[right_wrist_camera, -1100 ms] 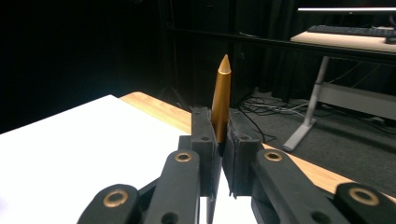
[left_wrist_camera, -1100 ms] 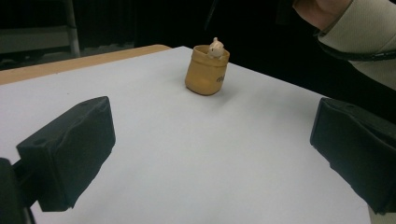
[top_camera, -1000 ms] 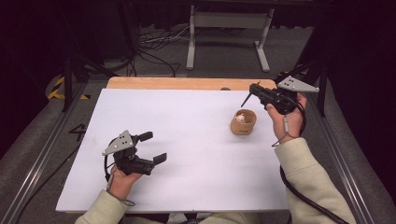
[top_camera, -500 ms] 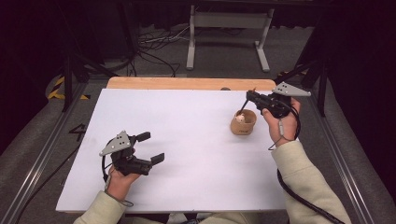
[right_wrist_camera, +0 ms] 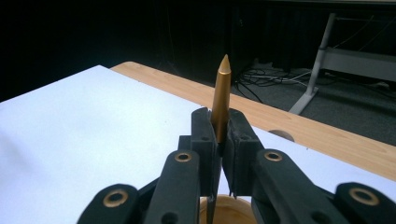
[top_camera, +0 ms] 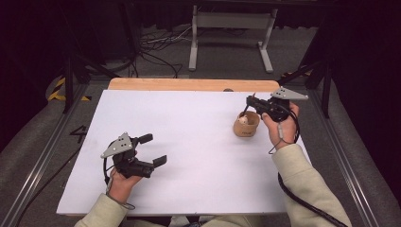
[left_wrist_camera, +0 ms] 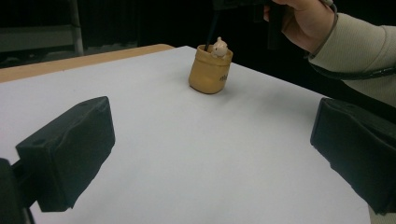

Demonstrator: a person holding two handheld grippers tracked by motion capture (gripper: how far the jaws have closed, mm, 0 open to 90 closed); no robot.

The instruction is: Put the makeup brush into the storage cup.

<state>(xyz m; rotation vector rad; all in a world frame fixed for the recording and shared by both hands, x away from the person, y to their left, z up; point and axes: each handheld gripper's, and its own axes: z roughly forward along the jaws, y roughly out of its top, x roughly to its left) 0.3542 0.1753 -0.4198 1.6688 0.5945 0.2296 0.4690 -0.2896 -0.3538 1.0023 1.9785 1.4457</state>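
A gold pen [right_wrist_camera: 221, 100] stands upright, clamped between the closed jaws of the right gripper [top_camera: 249, 101], its pointed cap up and its dark lower end reaching down into the tan pot [top_camera: 246, 126]. The pot sits on the white sheet [top_camera: 189, 142] at about two o'clock from the sheet's middle, with a small pale figurine [left_wrist_camera: 219, 47] peeking over its rim. Whether the pen's lower tip touches the pot's floor is hidden by the pot wall.

The left gripper [top_camera: 153, 149] rests low at about eight o'clock, well apart from the pot, jaws spread wide with nothing between them.

The white sheet covers most of a wooden table [top_camera: 189, 84], whose bare edge shows along the far side at twelve o'clock. Beyond it lie grey floor, loose cables [top_camera: 156, 47] and a grey metal stand [top_camera: 231, 28]; the room behind is dark and hard to read. Dark printing on the pot's side is too small to make out, and the person's sleeves are cut off at the bottom edge.
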